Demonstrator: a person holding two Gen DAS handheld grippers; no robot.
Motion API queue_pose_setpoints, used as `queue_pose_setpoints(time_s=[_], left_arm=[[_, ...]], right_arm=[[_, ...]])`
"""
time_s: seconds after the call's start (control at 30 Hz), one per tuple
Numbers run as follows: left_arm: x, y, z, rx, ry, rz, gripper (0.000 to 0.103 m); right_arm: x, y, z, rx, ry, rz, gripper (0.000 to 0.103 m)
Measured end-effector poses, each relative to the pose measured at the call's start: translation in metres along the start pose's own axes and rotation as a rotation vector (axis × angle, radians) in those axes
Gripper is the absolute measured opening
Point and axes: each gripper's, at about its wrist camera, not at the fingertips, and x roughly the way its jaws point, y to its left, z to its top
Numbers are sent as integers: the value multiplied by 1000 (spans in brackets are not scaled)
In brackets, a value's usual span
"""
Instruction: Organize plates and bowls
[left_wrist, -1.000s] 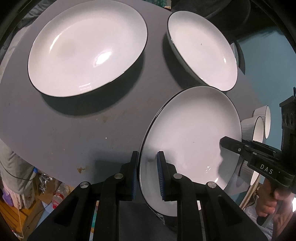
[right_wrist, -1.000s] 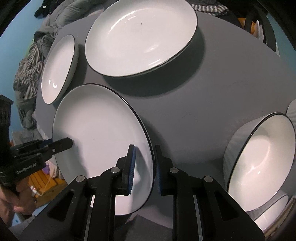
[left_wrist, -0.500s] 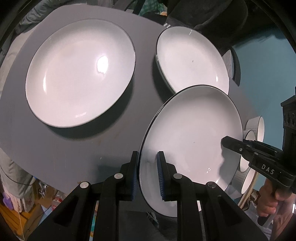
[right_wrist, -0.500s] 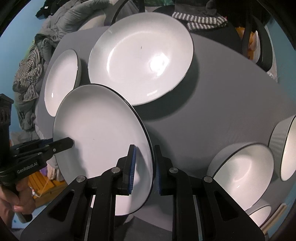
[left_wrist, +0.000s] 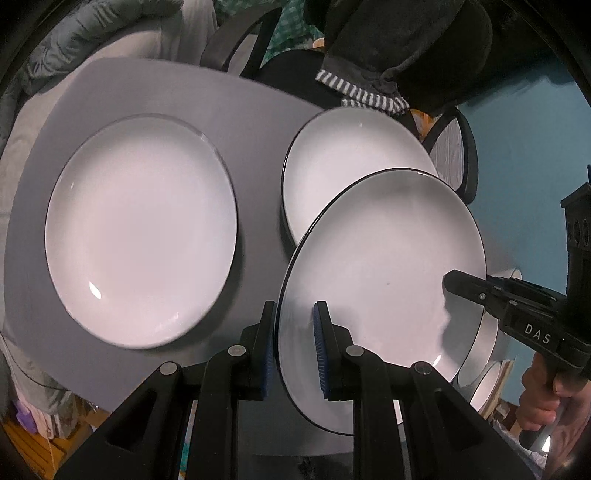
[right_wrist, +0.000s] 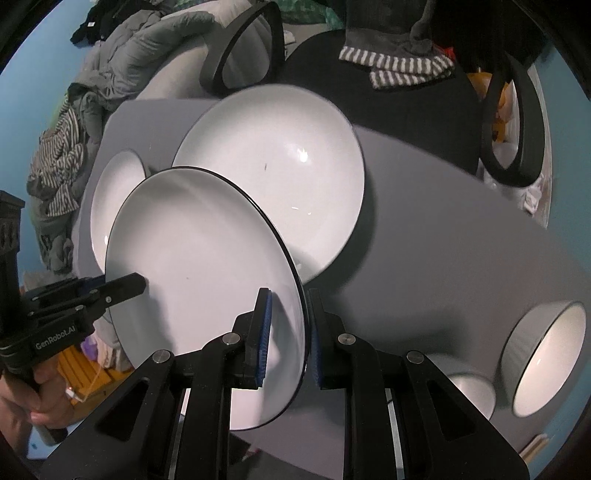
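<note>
I hold one white plate with a black rim (left_wrist: 380, 277) between both grippers, tilted and clear of the grey table (left_wrist: 258, 122). My left gripper (left_wrist: 293, 347) is shut on its near-left rim. On the opposite rim my right gripper (right_wrist: 286, 332) is shut on the same plate (right_wrist: 195, 266). Below and behind it a second white plate (left_wrist: 351, 155) rests on the table, partly covered by the held one. A large white plate (left_wrist: 140, 232) lies flat to the left. Grey bowls with white insides (right_wrist: 546, 354) stand at the table's right end.
Black chair backs (right_wrist: 240, 48) stand beyond the far table edge, with a striped cloth (right_wrist: 406, 62) on a dark seat. A pile of clothes (right_wrist: 62, 155) lies at the left. A hand (left_wrist: 539, 398) grips the right handle. Bare grey tabletop (right_wrist: 443, 240) lies between plates and bowls.
Both grippers have carried the plate farther across the table and slightly upward. It now overlaps the middle plate, and the chairs beyond the table have come into view.
</note>
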Motion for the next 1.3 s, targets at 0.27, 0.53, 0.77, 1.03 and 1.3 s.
queue_pose_setpoints(time_s=[0.27, 0.53, 0.77, 1.03, 1.3], left_arm=[[7, -1, 39, -14, 3, 17, 18], [16, -1, 64, -37, 19, 42, 19], [24, -2, 78, -45, 30, 77, 18], [34, -2, 84, -53, 54, 100, 19], [45, -5, 87, -60, 75, 111, 19]], right_arm=[[1, -7, 37, -15, 2, -3, 19], [6, -13, 62, -19, 14, 8, 19], [14, -18, 75, -13, 33, 21, 19], [23, -21, 79, -13, 53, 16, 19], [27, -23, 80, -1, 62, 3, 19]])
